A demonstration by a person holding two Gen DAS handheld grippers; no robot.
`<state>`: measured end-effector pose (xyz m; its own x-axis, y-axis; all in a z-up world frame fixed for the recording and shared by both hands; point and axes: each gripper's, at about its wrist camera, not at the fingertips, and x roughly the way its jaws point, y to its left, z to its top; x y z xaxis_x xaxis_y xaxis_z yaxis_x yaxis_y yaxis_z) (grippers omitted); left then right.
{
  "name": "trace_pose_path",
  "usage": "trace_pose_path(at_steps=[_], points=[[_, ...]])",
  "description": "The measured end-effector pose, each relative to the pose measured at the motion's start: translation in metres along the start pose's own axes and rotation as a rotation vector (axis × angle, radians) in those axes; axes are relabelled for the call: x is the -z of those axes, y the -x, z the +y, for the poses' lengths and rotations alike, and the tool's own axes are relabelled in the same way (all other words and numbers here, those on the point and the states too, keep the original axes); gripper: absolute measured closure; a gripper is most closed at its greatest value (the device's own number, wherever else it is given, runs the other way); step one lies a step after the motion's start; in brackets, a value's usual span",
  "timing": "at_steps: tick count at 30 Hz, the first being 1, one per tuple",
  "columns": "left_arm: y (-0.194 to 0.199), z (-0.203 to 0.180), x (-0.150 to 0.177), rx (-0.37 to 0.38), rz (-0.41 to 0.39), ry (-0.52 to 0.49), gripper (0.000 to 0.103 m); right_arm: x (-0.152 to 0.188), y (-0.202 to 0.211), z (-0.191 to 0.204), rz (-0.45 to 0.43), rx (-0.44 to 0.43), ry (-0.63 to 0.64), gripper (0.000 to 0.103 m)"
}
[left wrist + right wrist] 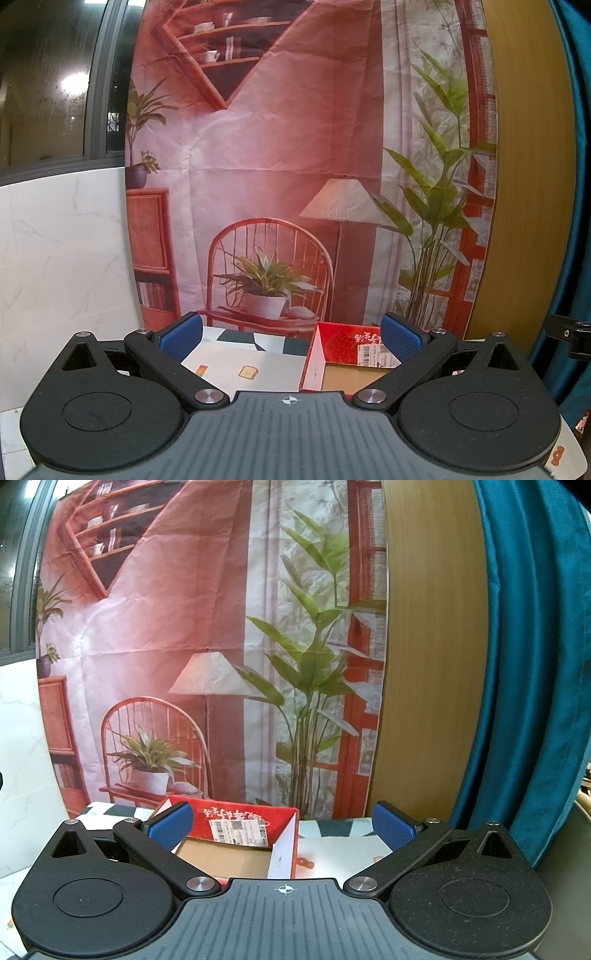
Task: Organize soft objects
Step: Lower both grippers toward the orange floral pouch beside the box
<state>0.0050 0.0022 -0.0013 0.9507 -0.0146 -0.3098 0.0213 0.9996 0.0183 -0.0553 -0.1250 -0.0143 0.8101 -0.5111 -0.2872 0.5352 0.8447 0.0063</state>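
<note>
- Soft objects, the things to be organized, appear in neither wrist view; only a red cardboard box point(343, 358), open-topped and seemingly empty (a shipping label point(238, 829) is stuck to its inner wall), sits on the surface point(236, 360) ahead.
- The left tool point(291, 338) is held level above the surface, its blue pads point(183, 334) spread wide apart with nothing between them.
- The right tool point(282, 825) hovers likewise, pads parted and empty, the box just ahead and slightly to its left.
- Behind the surface hangs a printed backdrop point(184, 627) of a room; a teal curtain point(528, 664) falls to the right.
- The step in hand looks like the very start: no item is gripped and the box seems to hold nothing.
- The next move likely calls for tilting a tool down to find a soft item, then closing gently on it, since such things give under pressure.
</note>
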Motion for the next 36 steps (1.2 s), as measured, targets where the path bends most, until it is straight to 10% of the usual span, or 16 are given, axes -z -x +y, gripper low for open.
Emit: trace_pose_path(at_steps=[12,36], points=[[-0.019,-0.005,0.026,-0.029,-0.024,-0.066,0.0,0.027,-0.021,-0.008,-0.029,-0.13,-0.058,0.0],[-0.133,0.043,0.131,-0.002,0.334,0.096,0.01,0.139,-0.129,-0.007,0.253,-0.115,-0.129,0.003]])
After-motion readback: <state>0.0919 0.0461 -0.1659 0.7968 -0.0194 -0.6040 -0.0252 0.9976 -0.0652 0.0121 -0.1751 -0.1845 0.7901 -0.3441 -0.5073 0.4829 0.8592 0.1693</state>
